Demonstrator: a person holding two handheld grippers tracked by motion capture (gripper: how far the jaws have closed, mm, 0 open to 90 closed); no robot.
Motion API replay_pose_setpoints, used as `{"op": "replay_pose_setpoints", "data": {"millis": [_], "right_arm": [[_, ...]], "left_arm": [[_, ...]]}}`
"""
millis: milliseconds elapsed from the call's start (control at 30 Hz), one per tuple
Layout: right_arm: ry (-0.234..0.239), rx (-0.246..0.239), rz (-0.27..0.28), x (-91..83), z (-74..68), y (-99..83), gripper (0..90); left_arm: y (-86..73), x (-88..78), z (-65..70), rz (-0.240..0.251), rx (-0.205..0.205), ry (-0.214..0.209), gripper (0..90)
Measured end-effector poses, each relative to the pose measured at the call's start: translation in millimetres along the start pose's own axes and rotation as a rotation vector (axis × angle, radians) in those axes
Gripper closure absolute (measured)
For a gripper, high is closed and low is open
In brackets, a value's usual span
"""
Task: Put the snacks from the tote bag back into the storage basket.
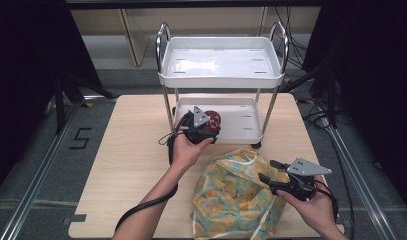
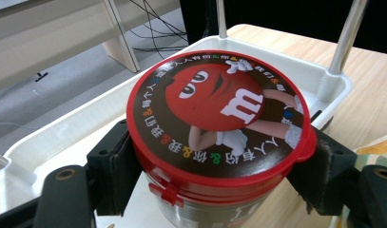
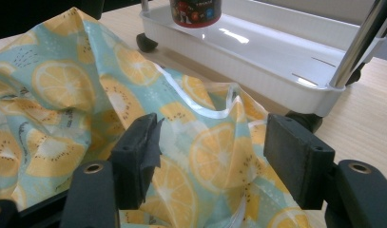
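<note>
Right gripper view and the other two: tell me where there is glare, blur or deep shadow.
Right gripper view: bright glare streaks on the cart's lower tray; the fruit-print bag close by looks soft. Left gripper view: the red candy tub lid is sharp with a mild sheen, the floor behind hazy. High view: glare on the top tray, both side edges black.

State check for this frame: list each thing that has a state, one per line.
Candy tub: lid on, upright, over the cart's lower tray.
Left gripper: shut on the tub.
Right gripper: open, over the bag, nothing held.
Bag: crumpled on the table, mouth open.
Cart: upright on the table, top tray empty.
</note>
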State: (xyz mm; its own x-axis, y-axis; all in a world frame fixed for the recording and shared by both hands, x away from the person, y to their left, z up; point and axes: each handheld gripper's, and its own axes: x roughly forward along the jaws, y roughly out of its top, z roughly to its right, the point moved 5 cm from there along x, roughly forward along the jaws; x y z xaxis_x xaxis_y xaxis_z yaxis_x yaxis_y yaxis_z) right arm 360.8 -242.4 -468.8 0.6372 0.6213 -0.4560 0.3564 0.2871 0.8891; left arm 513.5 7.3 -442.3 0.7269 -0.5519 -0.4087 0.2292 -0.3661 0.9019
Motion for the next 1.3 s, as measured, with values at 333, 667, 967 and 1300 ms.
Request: {"op": "replay_pose_setpoints", "data": {"millis": [333, 667, 967, 1300], "right_arm": [[-0.011, -0.021, 0.019, 0.7, 2.0, 0.6, 37.5], [0.001, 0.0, -0.002, -0.1, 0.2, -0.3, 37.5], [-0.004, -0.019, 0.008, 1.1, 1.5, 0.2, 37.5], [-0.004, -0.028, 0.009, 1.2, 2.4, 0.0, 37.5]], "left_arm": [[-0.7, 5.4, -4.6, -0.005, 0.016, 0.007, 25.3], [-4.5, 12.1, -8.5, -0.02, 0.016, 0.013, 25.3], [-3.5, 15.5, -10.7, -0.02, 0.016, 0.014, 25.3], [-7.5, 21.5, -13.7, -0.039, 0.018, 0.022, 25.3]]}}
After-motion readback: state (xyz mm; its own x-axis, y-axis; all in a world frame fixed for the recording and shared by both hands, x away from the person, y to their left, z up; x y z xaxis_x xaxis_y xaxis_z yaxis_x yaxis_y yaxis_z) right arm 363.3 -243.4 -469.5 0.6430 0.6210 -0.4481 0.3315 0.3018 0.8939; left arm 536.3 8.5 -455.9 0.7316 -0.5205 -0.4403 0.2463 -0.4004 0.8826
